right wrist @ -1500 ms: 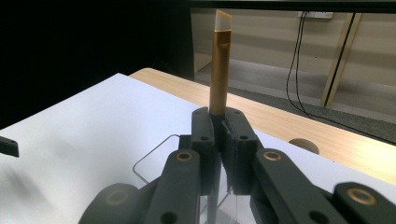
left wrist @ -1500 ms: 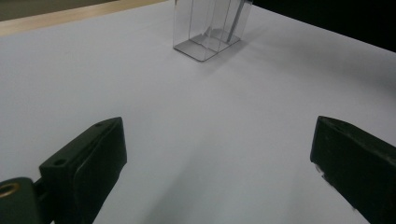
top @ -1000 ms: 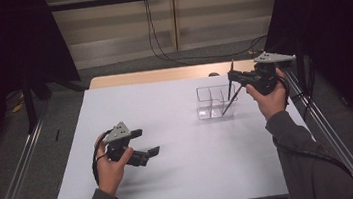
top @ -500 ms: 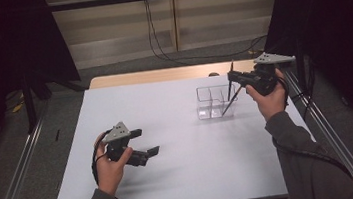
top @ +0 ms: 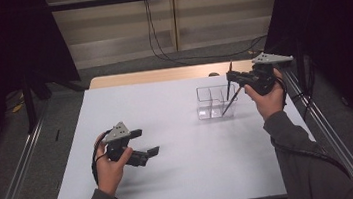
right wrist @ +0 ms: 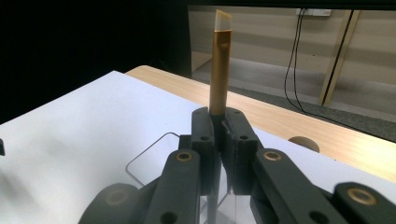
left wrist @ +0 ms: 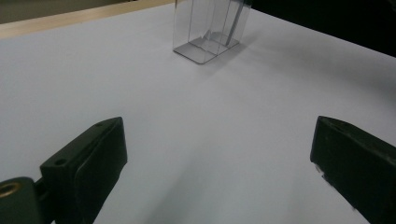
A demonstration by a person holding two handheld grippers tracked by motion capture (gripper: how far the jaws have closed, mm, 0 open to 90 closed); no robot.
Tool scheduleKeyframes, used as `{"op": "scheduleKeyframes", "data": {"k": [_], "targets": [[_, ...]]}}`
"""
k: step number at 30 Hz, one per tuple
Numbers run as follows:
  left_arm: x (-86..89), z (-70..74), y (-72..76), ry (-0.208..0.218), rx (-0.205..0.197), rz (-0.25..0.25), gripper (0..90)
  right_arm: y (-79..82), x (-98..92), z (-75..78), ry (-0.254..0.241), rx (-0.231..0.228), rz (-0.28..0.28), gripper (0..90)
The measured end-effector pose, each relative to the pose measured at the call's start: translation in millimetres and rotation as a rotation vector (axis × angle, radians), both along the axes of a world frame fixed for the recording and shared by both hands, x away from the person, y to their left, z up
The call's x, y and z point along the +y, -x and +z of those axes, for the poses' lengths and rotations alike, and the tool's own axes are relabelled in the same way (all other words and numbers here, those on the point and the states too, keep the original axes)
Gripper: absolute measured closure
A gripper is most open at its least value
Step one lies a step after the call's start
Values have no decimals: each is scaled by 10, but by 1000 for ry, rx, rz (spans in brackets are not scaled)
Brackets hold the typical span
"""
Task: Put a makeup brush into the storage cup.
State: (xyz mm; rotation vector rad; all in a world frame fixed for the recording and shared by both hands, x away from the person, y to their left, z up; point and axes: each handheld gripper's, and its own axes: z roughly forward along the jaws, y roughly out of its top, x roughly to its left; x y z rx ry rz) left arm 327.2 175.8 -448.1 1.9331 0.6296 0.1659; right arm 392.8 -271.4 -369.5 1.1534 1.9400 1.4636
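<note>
Nothing is shifting from a second ago: you are keeping the right gripper (top: pixel 231 78) clenched on the pen (right wrist: pixel 219 65) at the right of the high view, its lower end inside the clear box (top: pixel 216 103). Your left gripper (top: pixel 146 154) is idling released, lower left. Judging by this, you are pausing mid-insertion.

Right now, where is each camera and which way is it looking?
High view: above the table's near edge, looking forward and down; both forearms, left gripper, right gripper.
Left gripper view: on that gripper, low over the white table, facing the clear box; open jaws.
Right gripper view: behind jaws shut on a brown pen.
All share the clear box.
</note>
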Motion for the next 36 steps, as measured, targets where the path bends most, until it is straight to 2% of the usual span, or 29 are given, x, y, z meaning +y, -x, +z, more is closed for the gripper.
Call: {"op": "scheduleKeyframes", "data": {"k": [17, 21, 36], "targets": [[1, 12, 12, -5, -6, 6, 36, 1, 44, -60, 10, 12, 17, 840], [1, 7, 21, -17, -6, 9, 36, 10, 41, -75, 12, 13, 15, 840], [6, 21, 27, -15, -13, 11, 37, 13, 44, -130, 8, 23, 8, 839]]}}
